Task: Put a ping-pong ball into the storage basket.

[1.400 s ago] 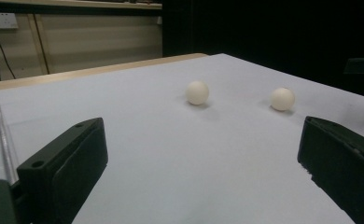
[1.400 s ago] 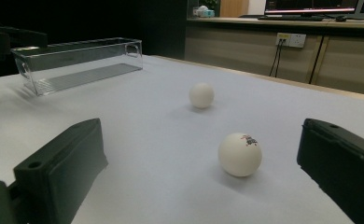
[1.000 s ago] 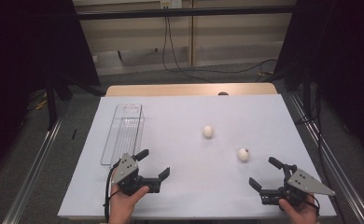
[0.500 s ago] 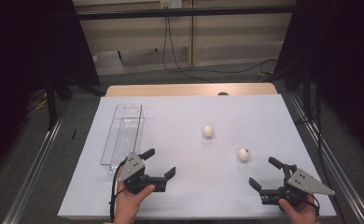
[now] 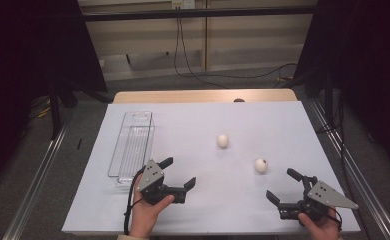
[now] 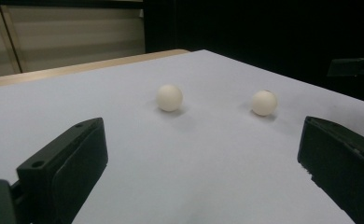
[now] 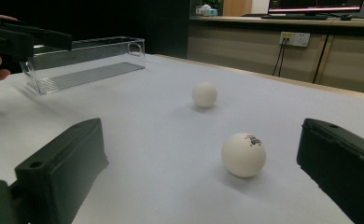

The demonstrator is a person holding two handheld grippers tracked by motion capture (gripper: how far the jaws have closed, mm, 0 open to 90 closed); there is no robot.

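Two white balls lie on the white table. The plain ball (image 5: 223, 141) (image 6: 169, 97) (image 7: 204, 94) is near the middle. The ball with a small printed mark (image 5: 261, 165) (image 6: 264, 102) (image 7: 243, 154) lies to its right and nearer to me. My left gripper (image 5: 179, 172) (image 6: 201, 135) is open and empty, left of both balls and angled toward them. My right gripper (image 5: 282, 185) (image 7: 201, 135) is open and empty near the front edge, with the marked ball a short way beyond its jaws.
A clear plastic tray (image 5: 133, 147) (image 7: 87, 63) lies lengthwise on the table's left side, just behind my left hand. The table top (image 5: 283, 125) ends in a wooden strip at the back. Metal rails run along both sides.
My left gripper has moved forward and a little right, toward the balls. My right gripper and both balls have stayed where they were.
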